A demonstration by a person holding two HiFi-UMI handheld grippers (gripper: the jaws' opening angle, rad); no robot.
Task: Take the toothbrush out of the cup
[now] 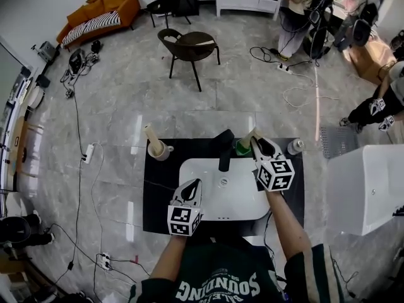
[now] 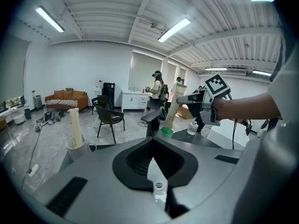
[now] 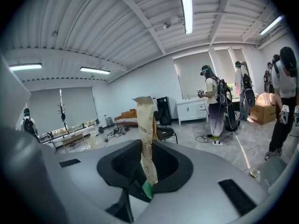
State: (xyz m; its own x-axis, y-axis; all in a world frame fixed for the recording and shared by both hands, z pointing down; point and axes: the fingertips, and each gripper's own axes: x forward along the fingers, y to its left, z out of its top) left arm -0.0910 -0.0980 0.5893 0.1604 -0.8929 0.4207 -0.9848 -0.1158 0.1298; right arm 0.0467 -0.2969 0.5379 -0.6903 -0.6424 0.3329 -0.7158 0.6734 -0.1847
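Note:
A paper-wrapped toothbrush [image 1: 250, 136] rises out of a green cup [image 1: 242, 148] at the back right of the white sink [image 1: 189, 169]. My right gripper [image 1: 254, 139] is shut on its upper part. In the left gripper view the toothbrush [image 2: 173, 109] slants up from the green cup [image 2: 167, 132] to the right gripper [image 2: 185, 98], its lower end at the cup's mouth. In the right gripper view the wrapper [image 3: 145, 139] stands upright between the jaws. My left gripper [image 1: 194, 184] hovers over the sink's front left with its jaws nearly together and nothing between them.
A pale mug [image 1: 159, 151] with a second wrapped toothbrush stands at the mat's back left. A black faucet [image 1: 225, 150] rises behind the basin and a small bottle [image 1: 294, 146] sits at the back right. A white box [image 1: 366, 188] stands to the right; a chair [image 1: 189, 46] and people are farther back.

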